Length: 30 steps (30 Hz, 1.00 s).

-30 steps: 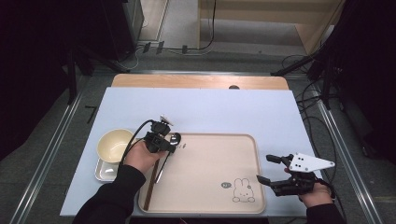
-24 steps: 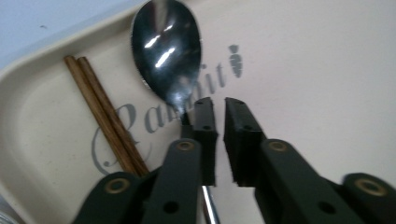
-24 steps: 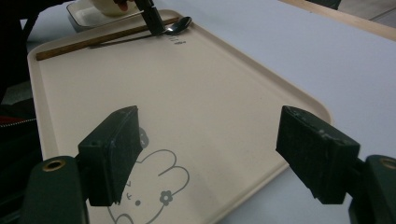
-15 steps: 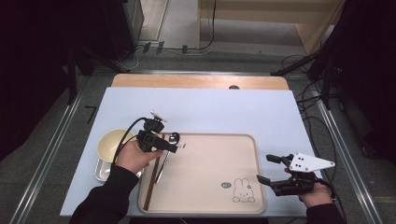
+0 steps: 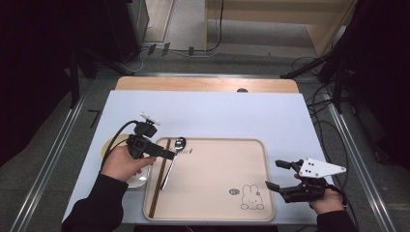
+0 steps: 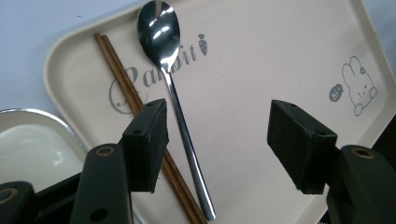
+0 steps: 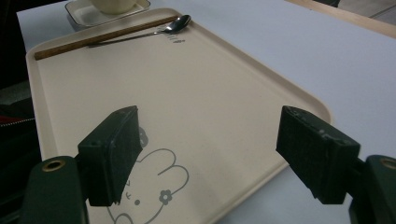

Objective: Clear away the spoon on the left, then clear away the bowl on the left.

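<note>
Now — spoon (image 6: 173, 88) beneath open left tongs (image 6: 219, 140)

Lab recording bay, I'd say.
I see floor cables (image 5: 316, 104) and metal rails (image 5: 46, 166) around the blue table (image 5: 232, 113).

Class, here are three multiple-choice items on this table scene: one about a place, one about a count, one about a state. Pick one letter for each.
1. Where does the spoon lie?
A. on the tray, beside the chopsticks
B. in the bowl
C. on the bare table

2. How many chopsticks lie on the tray?
A. one
B. two
C. four

3. How do the left tongs stand?
A. shut on the spoon
B. shut on the chopsticks
C. open, holding nothing

Answers:
1 A, the spoon rests on the tray next to the chopsticks.
2 B, a pair of brown sticks lies side by side.
3 C, the jaws have just been opening and stand wide above the spoon, touching nothing.
</note>
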Each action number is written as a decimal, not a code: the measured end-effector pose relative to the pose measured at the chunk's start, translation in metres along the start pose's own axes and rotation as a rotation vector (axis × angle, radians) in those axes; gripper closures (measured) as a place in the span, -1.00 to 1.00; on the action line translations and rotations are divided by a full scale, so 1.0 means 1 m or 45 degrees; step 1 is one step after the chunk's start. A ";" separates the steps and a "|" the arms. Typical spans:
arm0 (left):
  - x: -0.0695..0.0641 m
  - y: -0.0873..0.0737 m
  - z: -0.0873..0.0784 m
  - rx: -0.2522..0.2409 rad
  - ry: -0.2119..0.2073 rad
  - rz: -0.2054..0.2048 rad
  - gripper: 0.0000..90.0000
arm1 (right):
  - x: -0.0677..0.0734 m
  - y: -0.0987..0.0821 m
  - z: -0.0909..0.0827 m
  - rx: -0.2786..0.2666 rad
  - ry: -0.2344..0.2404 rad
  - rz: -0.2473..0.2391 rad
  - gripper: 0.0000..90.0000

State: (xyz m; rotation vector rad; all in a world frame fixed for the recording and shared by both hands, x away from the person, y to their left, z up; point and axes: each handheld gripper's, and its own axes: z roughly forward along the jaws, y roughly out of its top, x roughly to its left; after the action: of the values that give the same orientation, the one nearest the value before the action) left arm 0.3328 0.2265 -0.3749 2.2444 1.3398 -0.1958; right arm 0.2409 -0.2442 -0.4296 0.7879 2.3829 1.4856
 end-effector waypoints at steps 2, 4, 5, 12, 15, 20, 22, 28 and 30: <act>0.002 -0.002 -0.007 -0.012 -0.007 -0.012 -0.16 | 0.000 0.000 0.000 0.001 -0.001 0.001 -0.50; 0.003 -0.004 -0.012 -0.006 -0.008 -0.015 -0.18 | 0.000 0.000 0.001 -0.001 0.000 0.000 -0.50; 0.004 -0.006 -0.014 -0.006 -0.005 -0.018 -0.18 | 0.000 0.000 0.001 0.002 0.000 0.001 -0.50; 0.016 -0.014 -0.029 -0.028 -0.009 -0.043 -0.18 | 0.000 0.000 0.001 0.004 0.002 0.000 -0.50; 0.021 -0.018 -0.036 -0.051 -0.010 -0.062 -0.18 | 0.000 0.001 0.002 0.003 0.002 0.002 -0.50; 0.027 -0.023 -0.045 -0.075 -0.002 -0.071 -0.18 | 0.000 0.001 0.002 0.004 0.005 0.000 -0.50; 0.030 -0.025 -0.049 -0.086 0.002 -0.079 -0.18 | 0.000 0.001 0.002 0.005 0.007 -0.002 -0.50; 0.036 -0.031 -0.060 -0.125 0.006 -0.097 -0.19 | 0.000 0.001 0.002 0.005 0.009 -0.002 -0.50; 0.039 -0.033 -0.063 -0.134 0.011 -0.098 -0.19 | 0.000 0.001 0.003 0.003 0.009 -0.004 -0.50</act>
State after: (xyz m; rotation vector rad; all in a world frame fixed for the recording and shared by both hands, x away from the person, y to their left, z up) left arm 0.3159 0.3013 -0.3470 2.1114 1.4094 -0.1392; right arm 0.2425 -0.2417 -0.4299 0.7803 2.3907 1.4874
